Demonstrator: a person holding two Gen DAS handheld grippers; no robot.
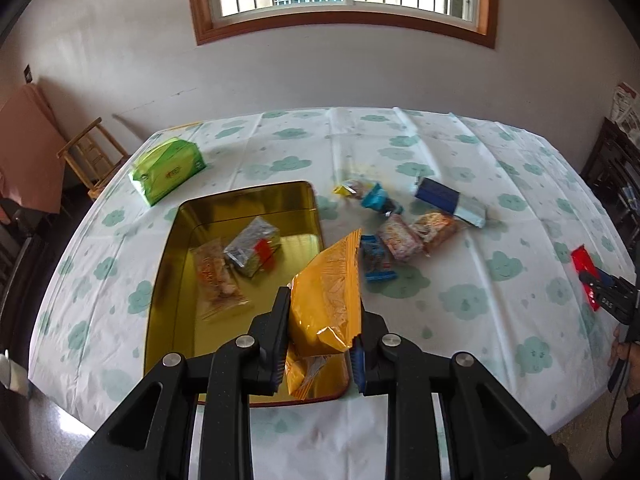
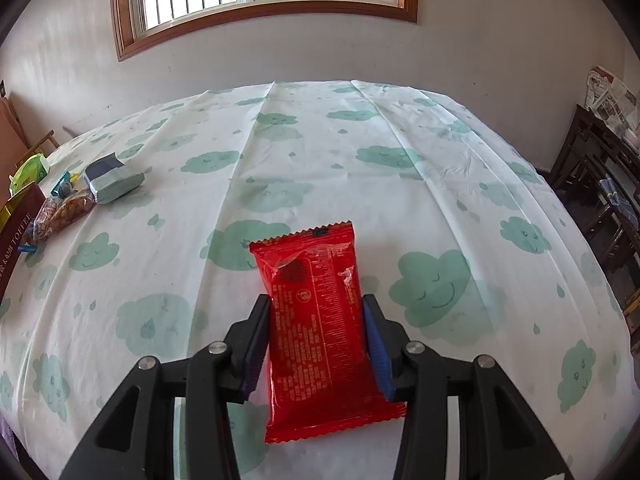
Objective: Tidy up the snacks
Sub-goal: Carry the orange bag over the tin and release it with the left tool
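Note:
My left gripper (image 1: 322, 300) is shut on an orange snack packet (image 1: 326, 300) and holds it above the near right part of an open gold tin (image 1: 188, 216). Two clear-wrapped snacks (image 1: 252, 246) lie in the tin, and another orange packet (image 1: 316, 372) lies under the held one. Several loose snacks (image 1: 400, 236) lie on the cloth right of the tin. My right gripper (image 2: 316, 304) is shut on a red snack packet (image 2: 320, 320) just above the tablecloth, and it also shows at the right edge of the left wrist view (image 1: 600, 292).
A green tissue pack (image 1: 168, 170) lies at the table's far left. A blue and white packet (image 1: 450, 202) lies among the loose snacks, also in the right wrist view (image 2: 112, 182). A wooden chair (image 1: 92, 156) stands left; dark furniture (image 2: 600, 184) stands right.

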